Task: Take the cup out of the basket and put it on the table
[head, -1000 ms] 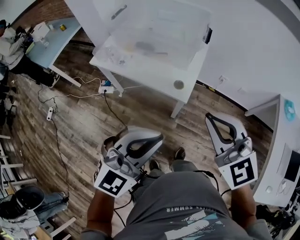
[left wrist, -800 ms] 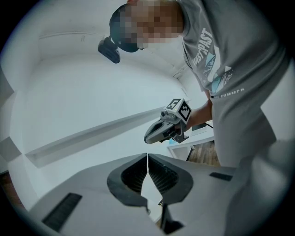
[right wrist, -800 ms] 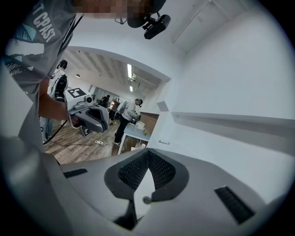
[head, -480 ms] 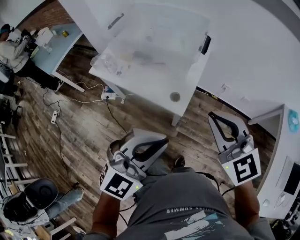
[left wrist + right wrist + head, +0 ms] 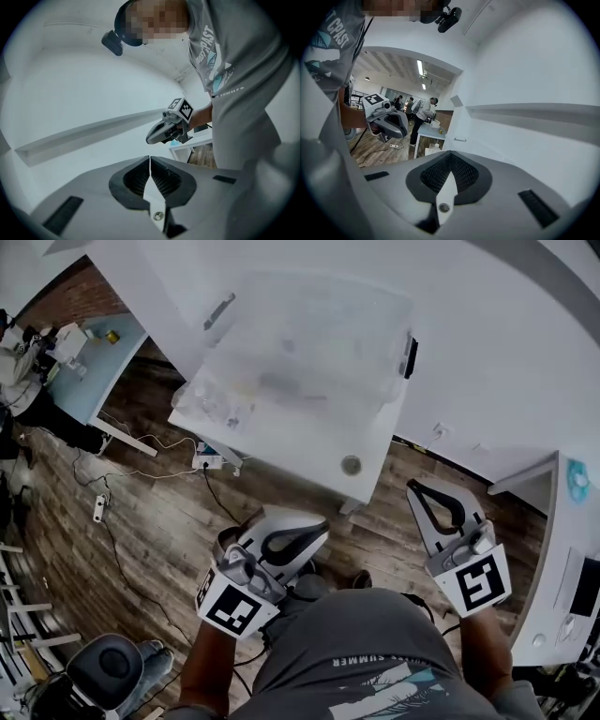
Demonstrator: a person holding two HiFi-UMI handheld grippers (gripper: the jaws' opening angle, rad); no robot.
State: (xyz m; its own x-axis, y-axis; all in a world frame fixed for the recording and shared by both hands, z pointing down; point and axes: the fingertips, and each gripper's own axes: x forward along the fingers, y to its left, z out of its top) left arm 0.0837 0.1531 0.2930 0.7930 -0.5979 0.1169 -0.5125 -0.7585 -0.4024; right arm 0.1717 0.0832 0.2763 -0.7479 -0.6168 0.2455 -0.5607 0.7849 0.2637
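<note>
Left tool [image 5: 150, 158], ribbed black pads [image 5: 136, 178] together

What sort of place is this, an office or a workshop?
Likely a shared office or lab workspace: a white table, a power strip on the wood floor, and people standing at a desk farther back.

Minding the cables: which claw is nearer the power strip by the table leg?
Left. The left claw hangs just lower-right of the power strip; the right claw is far to its right.
</note>
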